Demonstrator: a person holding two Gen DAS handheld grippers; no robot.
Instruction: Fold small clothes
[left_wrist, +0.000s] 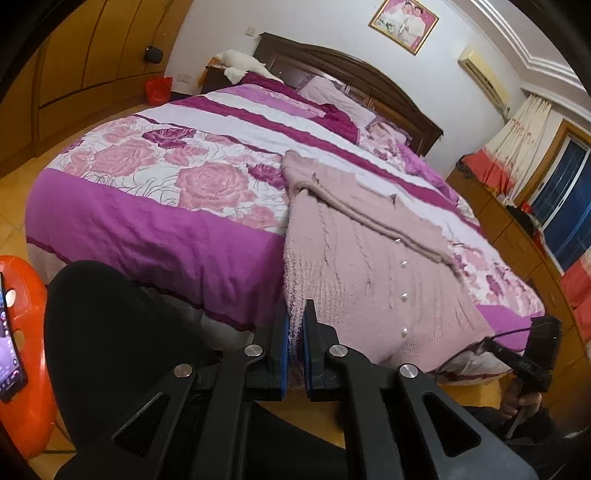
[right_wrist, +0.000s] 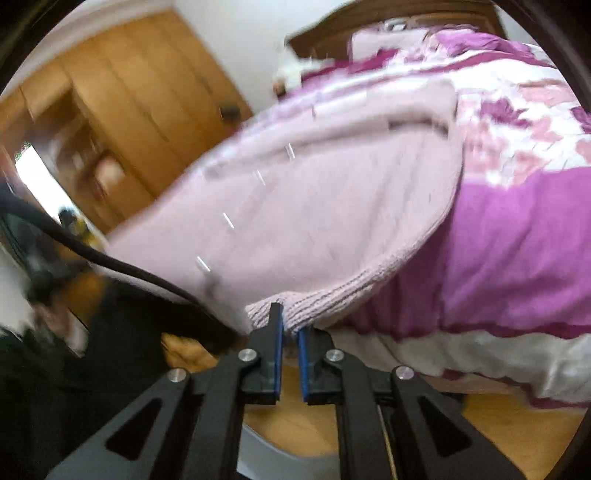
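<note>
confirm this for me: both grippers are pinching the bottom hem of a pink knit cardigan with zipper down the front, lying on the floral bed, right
Not quite: the cardigan closes with a row of pearl-like buttons, not a zipper, as the left wrist view shows. The rest holds: the left gripper and the right gripper each have the hem between their fingers, and the cardigan lies on the floral bed.

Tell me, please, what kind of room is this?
Most likely a home bedroom: a large bed with a floral purple cover and a dark headboard, wooden wardrobes along the wall, and a framed portrait above.
</note>
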